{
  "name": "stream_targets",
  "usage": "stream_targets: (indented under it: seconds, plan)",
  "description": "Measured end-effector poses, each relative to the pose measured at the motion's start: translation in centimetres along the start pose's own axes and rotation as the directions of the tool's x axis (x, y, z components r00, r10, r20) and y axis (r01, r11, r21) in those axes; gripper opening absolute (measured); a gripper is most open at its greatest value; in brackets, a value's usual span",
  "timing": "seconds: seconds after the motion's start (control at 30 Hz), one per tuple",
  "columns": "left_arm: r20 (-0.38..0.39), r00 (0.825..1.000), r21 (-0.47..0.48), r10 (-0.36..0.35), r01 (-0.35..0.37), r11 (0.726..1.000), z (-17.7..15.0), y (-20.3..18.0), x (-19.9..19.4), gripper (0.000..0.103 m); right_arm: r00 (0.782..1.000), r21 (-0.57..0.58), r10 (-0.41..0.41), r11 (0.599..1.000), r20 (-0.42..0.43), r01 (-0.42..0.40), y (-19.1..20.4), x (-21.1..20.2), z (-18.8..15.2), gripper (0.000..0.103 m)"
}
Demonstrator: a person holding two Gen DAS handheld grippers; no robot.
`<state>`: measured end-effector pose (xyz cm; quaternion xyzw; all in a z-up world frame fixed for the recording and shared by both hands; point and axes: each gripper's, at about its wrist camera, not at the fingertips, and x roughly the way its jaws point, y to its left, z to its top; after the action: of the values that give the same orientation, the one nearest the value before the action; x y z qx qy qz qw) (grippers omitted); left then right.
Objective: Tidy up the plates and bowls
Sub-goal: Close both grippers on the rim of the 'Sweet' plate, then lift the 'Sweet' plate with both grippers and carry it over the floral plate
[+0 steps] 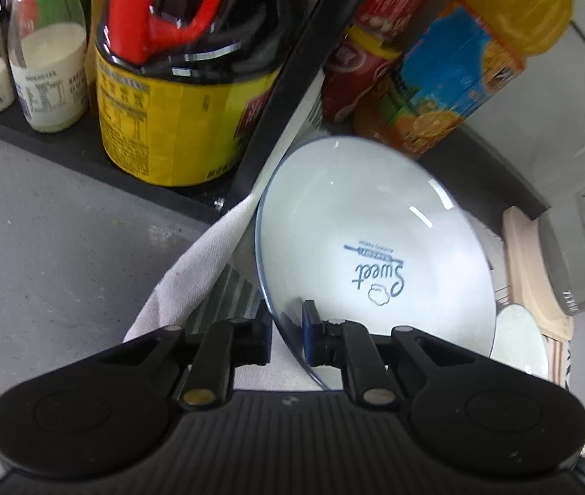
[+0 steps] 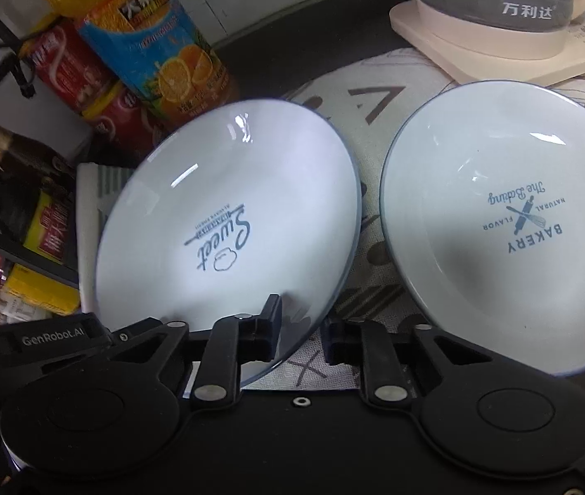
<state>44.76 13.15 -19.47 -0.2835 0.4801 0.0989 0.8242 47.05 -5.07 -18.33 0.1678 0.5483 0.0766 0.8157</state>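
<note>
A white plate printed "Sweet" is tilted up off a striped cloth, and its near left rim runs between the fingers of my left gripper, which is shut on it. In the right wrist view the same Sweet plate has its lower right rim pinched in my right gripper, one finger over the plate's face and the other behind the rim. A second white plate printed "Bakery" rests on the patterned mat to the right, apart from both grippers. It shows as a small sliver in the left wrist view.
A black rack behind the plate holds a yellow-labelled jug, milk bottles and red cans. An orange drink bottle stands just beyond the plate. A glass kettle on a cream base sits at the back right. Grey counter lies to the left.
</note>
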Motion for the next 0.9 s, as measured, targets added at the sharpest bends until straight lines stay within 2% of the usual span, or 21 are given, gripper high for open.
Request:
stream_targets:
  seconds: [0.1, 0.3, 0.9]
  plan:
    - [0.012, 1.0, 0.011, 0.005, -0.005, 1.0, -0.4, -0.1, -1.0, 0.011, 0.999, -0.057, 0.016, 0.998, 0.044, -0.014, 0.7, -1.4, -0.5, 0.016]
    - [0.023, 1.0, 0.024, 0.007, -0.008, 1.0, -1.5, 0.0, -3.1, 0.012, 0.997, -0.018, 0.049, 0.999, 0.055, -0.048, 0.2, -3.0, -1.0, 0.016]
    - [0.082, 0.997, 0.027, -0.004, 0.002, 1.0, -5.9, 1.4, -9.1, 0.012, 0.992, -0.082, 0.078, 0.994, 0.1, -0.07, 0.5, -8.6, -4.9, 0.016]
